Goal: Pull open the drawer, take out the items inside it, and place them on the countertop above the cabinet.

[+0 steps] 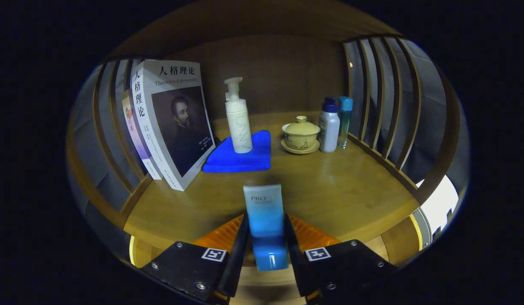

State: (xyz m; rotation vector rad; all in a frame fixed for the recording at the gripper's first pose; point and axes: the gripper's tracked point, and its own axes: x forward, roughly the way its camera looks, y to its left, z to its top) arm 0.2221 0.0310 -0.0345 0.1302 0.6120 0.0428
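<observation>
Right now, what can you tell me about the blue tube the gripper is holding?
The blue tube is a smooth, plastic-looking squeeze tube, pale at its flat crimped end and deepening to bright blue at its glossy cap. It stands cap-down between the fingers of the gripper, which press on both its sides, and is held over the front edge of the wooden countertop.

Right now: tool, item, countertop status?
Tool shut on blue tube, cap toward camera. Tube held above countertop front edge. Blue towel with pump bottle ahead.
</observation>
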